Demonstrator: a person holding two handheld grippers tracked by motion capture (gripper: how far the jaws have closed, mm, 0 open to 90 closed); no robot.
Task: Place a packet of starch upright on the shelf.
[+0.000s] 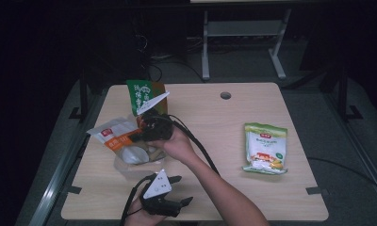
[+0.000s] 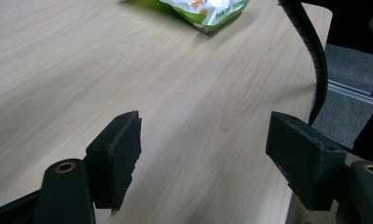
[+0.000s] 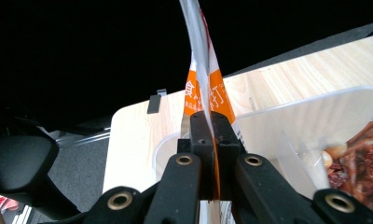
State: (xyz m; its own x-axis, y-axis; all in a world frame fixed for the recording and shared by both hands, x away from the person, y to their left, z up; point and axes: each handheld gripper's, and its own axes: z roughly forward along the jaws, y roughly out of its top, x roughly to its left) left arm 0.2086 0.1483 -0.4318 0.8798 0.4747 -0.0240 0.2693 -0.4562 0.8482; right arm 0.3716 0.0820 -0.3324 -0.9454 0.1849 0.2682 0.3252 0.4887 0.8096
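My right gripper (image 3: 208,122) is shut on the edge of a white and orange packet (image 3: 204,77), whose thin side runs up between the pads. In the high view that packet (image 1: 115,134) hangs over the left rim of a clear plastic bin (image 1: 123,165), with the right gripper (image 1: 142,135) reaching in from the right. My left gripper (image 1: 183,190) stays near the table's front edge, pointing right. Its jaws stand wide apart over bare wood, left pad (image 2: 119,151) and right pad (image 2: 299,156) with nothing between them.
A green packet (image 1: 143,95) stands upright behind the bin. A green and white snack bag (image 1: 265,148) lies flat at the right of the table (image 1: 215,127), its corner (image 2: 208,10) ahead of the left jaws. Brown packaged food (image 3: 362,156) sits in the bin (image 3: 287,122).
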